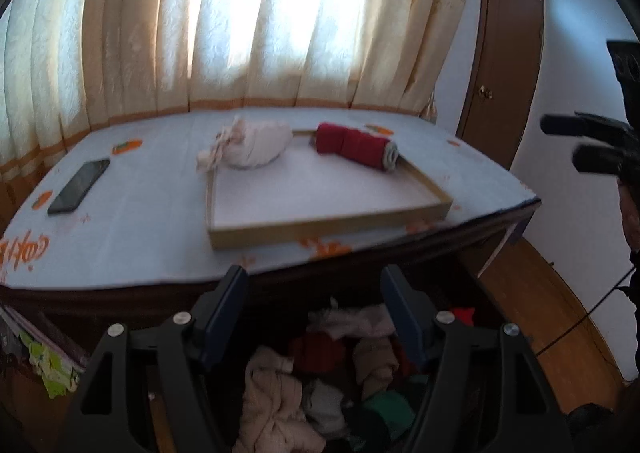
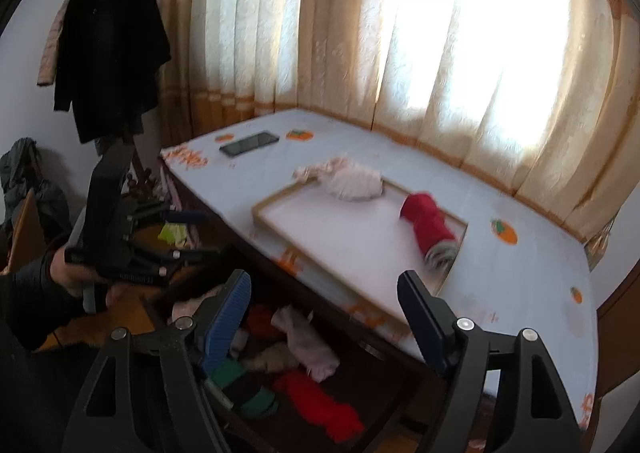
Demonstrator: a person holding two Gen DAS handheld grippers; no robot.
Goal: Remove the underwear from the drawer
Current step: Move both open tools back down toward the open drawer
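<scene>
Two sets of tongs, left tongs (image 1: 314,293) and right tongs (image 2: 324,297), are hanging spread and empty above the open drawer (image 2: 384,409). Underwear (image 1: 320,373) is lying jumbled in it, directly below them. Beyond, on the surface (image 1: 132,221), a tray (image 1: 328,227) is holding a pale bundle (image 1: 256,147) and a red roll (image 1: 354,147).

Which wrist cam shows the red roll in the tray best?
Left wrist: the red roll lies sideways, nearly sharp and unobstructed in the tray. Right wrist shows it blurrier, seen more end-on.
</scene>
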